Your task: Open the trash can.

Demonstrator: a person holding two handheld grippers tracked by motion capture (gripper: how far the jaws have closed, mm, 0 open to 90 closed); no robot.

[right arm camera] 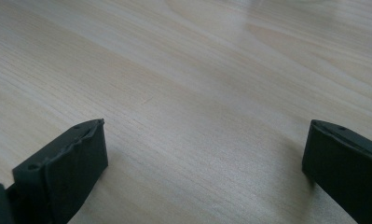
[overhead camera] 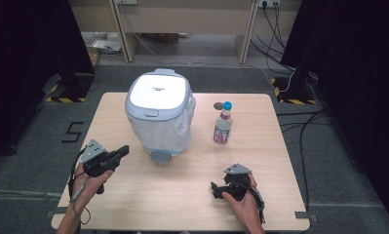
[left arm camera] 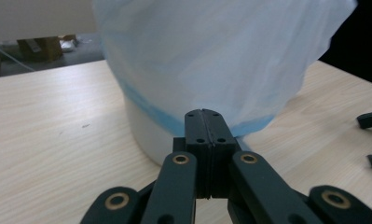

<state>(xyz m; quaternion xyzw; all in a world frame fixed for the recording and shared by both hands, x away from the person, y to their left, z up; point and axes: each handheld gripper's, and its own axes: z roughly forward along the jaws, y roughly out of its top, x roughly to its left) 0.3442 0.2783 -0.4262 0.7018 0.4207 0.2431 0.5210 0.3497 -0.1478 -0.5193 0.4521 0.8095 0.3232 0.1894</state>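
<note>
Wooden table (overhead camera: 182,195) bare between bin (overhead camera: 159,114), front edge.

A lab: black curtains (overhead camera: 31,44), hazard-taped stand bases (overhead camera: 65,92), trailing floor cables (overhead camera: 299,122)

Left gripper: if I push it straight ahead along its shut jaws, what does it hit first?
Most likely the white bag draped over the bin; the left gripper points straight at it, with bare table between. Depth is unclear.

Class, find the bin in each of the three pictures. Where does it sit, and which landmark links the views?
High view: bin, table centre-left, beyond the left tongs.
Left gripper view: bin, top centre, just past the shut tongs.
Right gripper view: not in it.
Shared landmark: the wooden table.
</note>
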